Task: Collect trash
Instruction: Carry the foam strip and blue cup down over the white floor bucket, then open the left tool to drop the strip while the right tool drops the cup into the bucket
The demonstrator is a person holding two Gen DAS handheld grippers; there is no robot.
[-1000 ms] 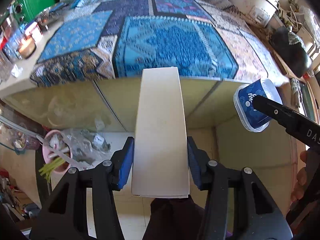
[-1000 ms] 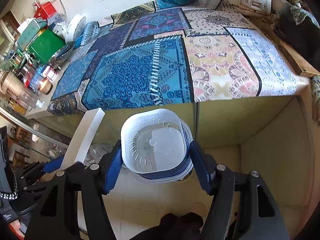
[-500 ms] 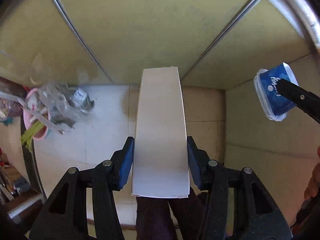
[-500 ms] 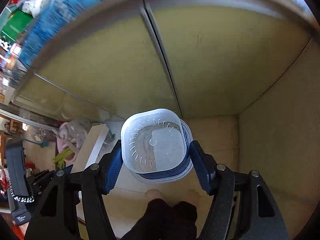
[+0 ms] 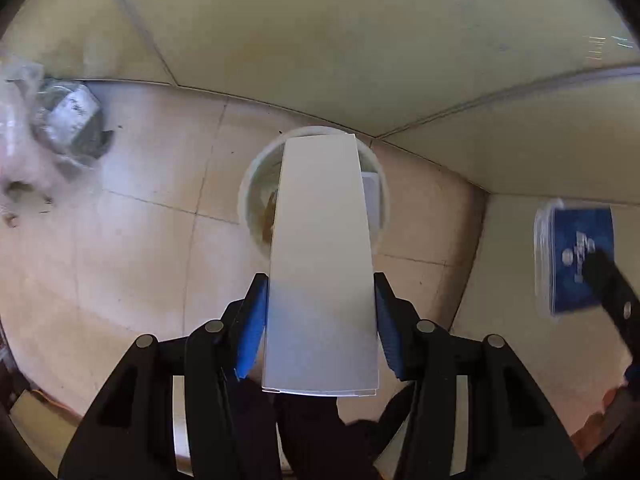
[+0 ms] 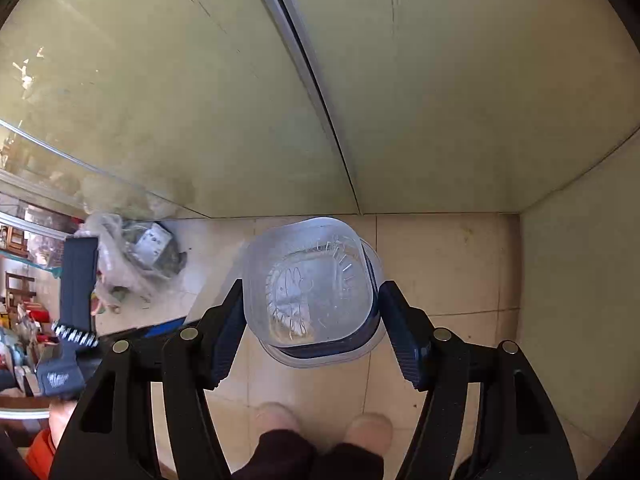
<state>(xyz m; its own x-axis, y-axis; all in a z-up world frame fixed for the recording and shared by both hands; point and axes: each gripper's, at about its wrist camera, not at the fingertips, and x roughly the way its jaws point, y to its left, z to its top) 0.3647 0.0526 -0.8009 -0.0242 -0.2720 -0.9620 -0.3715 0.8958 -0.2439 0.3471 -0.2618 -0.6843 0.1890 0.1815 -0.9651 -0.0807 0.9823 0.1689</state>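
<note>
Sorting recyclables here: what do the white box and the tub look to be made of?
The box, clamped in the left tool, looks like matte white cardboard: flat panels, crisp folded edges, no gloss. The tub, in the right tool, looks like thin clear plastic: you see through its moulded, ribbed base, and a blue label wraps its side.

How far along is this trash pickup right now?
Partway. Done: a flat white item already lies in the white bin on the floor. In hand: the left gripper clamps a white carton right over that bin, and the right gripper grips a clear plastic tub. Left: dropping both; a crumpled plastic bag lies by the cabinet.
</note>
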